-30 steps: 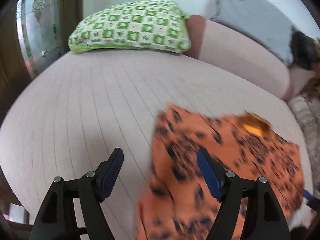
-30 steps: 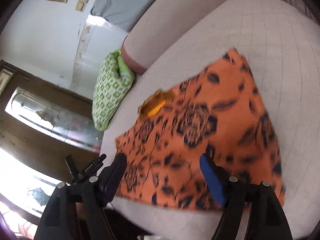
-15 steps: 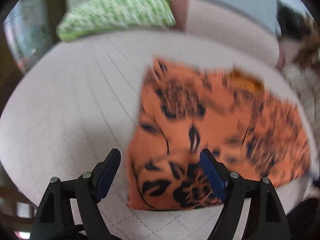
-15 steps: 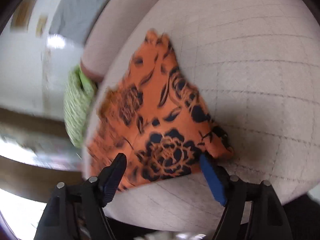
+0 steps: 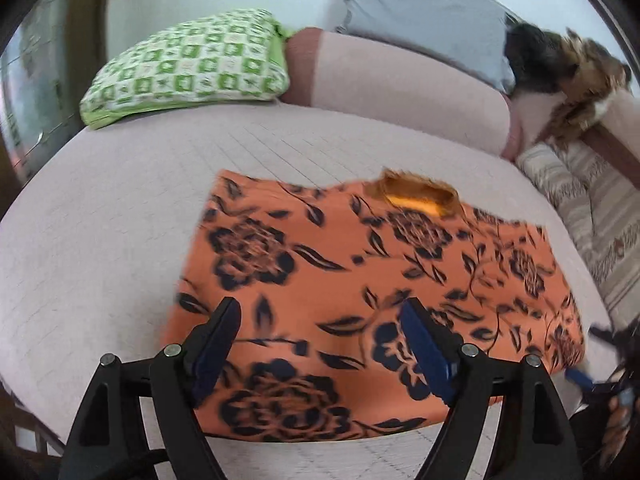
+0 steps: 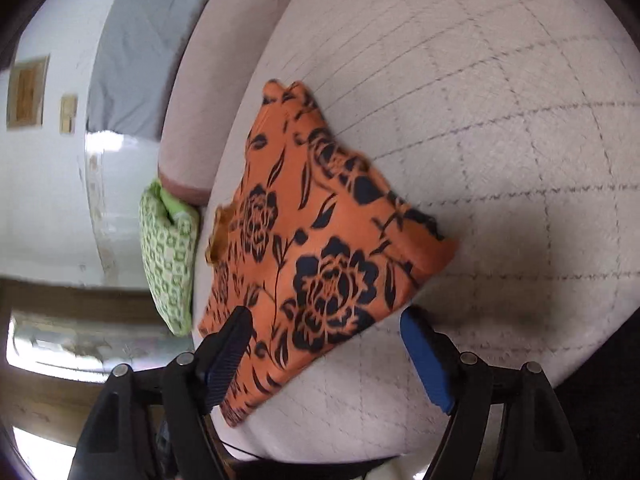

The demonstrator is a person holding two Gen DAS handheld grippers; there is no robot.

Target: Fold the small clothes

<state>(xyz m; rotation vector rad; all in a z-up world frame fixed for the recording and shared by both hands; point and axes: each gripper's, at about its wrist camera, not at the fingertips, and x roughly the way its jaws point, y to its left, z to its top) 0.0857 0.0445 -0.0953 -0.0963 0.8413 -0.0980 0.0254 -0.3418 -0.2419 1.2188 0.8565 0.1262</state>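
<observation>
An orange garment with a black flower print (image 5: 360, 280) lies spread flat on the pale pink sofa seat (image 5: 120, 208), its neck opening at the far edge. My left gripper (image 5: 320, 316) hovers open over the garment's near edge, and the cloth shows between the jaws without being pinched. In the right wrist view the garment (image 6: 320, 240) appears tilted. My right gripper (image 6: 326, 320) is open at its near right corner, holding nothing. One blue pad of the right gripper (image 5: 580, 378) and a hand (image 5: 618, 420) show at the left view's lower right edge.
A green-and-white patterned pillow (image 5: 192, 64) lies at the seat's far left against the backrest (image 5: 400, 92). A grey cushion (image 5: 420, 12) sits above the backrest. A striped cloth (image 5: 580, 192) and a dark furry heap (image 5: 560, 68) are at the right. Bare seat (image 6: 500, 140) extends right of the garment.
Both grippers have moved in over the garment's near edge, so the cloth now lies between their jaws. The right wrist view has rolled strongly. The garment itself stays flat.
</observation>
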